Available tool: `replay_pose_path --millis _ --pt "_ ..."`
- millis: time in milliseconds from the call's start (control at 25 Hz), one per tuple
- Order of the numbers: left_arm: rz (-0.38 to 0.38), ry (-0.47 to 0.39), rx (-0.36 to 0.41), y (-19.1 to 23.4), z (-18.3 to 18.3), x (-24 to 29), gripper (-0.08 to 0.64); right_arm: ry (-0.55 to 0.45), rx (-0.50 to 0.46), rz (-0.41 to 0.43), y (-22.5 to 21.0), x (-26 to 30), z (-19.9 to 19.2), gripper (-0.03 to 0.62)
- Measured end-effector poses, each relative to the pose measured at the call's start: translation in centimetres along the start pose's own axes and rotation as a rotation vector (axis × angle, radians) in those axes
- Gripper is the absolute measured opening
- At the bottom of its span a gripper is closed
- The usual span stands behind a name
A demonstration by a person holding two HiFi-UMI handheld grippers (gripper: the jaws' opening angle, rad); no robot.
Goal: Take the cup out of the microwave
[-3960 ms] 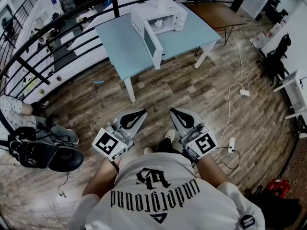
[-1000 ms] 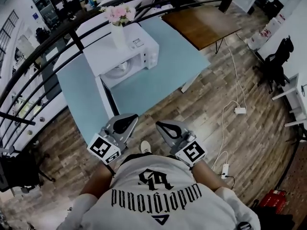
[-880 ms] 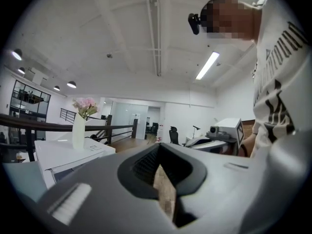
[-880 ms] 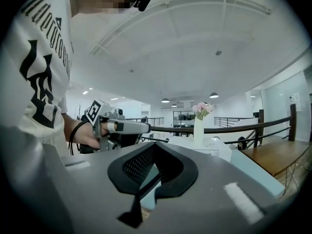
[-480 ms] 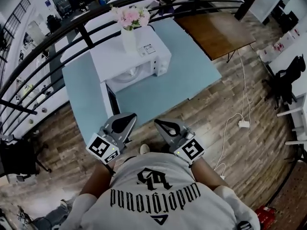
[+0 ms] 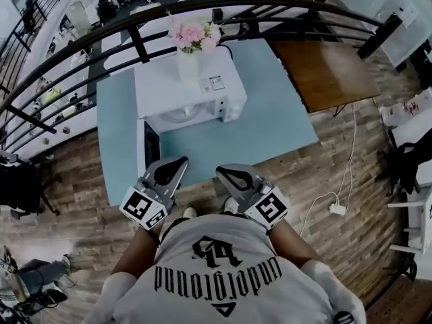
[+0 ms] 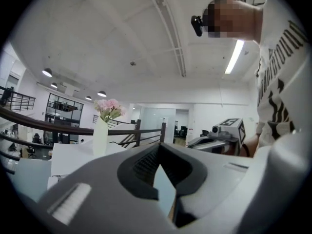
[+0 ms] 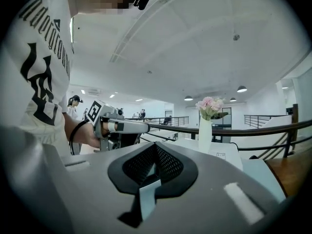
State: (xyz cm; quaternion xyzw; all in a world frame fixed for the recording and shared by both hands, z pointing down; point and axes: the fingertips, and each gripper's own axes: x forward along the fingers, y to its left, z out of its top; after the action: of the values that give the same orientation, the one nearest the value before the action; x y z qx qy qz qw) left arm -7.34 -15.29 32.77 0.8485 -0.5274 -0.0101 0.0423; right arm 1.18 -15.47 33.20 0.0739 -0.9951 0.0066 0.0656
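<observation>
One white microwave (image 6: 158,86) is sitting toward the blue table's (image 6: 273,123) far edge, with its door standing open. One pale cup (image 6: 181,116) is showing dimly inside. It is probably rigid, light and breakable, so pinching its rim seems safest. One flower vase (image 6: 189,65) is standing on top. Two grippers, the left gripper (image 6: 180,161) and the right gripper (image 6: 222,171), are hovering at the near edge, both pressed together and empty.

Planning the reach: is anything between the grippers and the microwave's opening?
Nothing visible. The microwave has its door open at the left; only bare table lies between the left gripper, the right gripper and the opening. The vase sits on top, out of the way. The cup isn't clearly visible.
</observation>
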Motion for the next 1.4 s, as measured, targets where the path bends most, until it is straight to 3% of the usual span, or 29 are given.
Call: replay_pose_path --millis 120,400,640,840,1240,1400 --pt "0.080 0.000 0.033 -0.5 -0.4 1.6 0.050 0.010 -0.009 0.048 -2.0 -1.1 -0.3 0.003" --pt "0.250 -0.030 0.001 1.1 -0.7 3.5 0.050 0.020 -0.003 0.151 -5.7 -0.9 -2.0 0.003" --pt "0.271 -0.017 -0.012 2.8 -2.1 3.6 0.049 0.035 -0.004 0.190 -8.2 2.1 -4.0 0.003" --pt "0.280 0.016 0.042 4.6 -3.4 3.7 0.051 0.058 0.013 0.176 -9.6 4.5 -5.3 0.005" --pt "0.335 0.010 -0.002 9.3 -6.8 4.3 0.051 0.088 0.062 0.180 -11.1 10.3 -10.1 0.006" --pt "0.350 0.046 -0.028 11.0 -8.4 4.8 0.051 0.098 0.073 0.185 -12.2 12.7 -12.2 0.031"
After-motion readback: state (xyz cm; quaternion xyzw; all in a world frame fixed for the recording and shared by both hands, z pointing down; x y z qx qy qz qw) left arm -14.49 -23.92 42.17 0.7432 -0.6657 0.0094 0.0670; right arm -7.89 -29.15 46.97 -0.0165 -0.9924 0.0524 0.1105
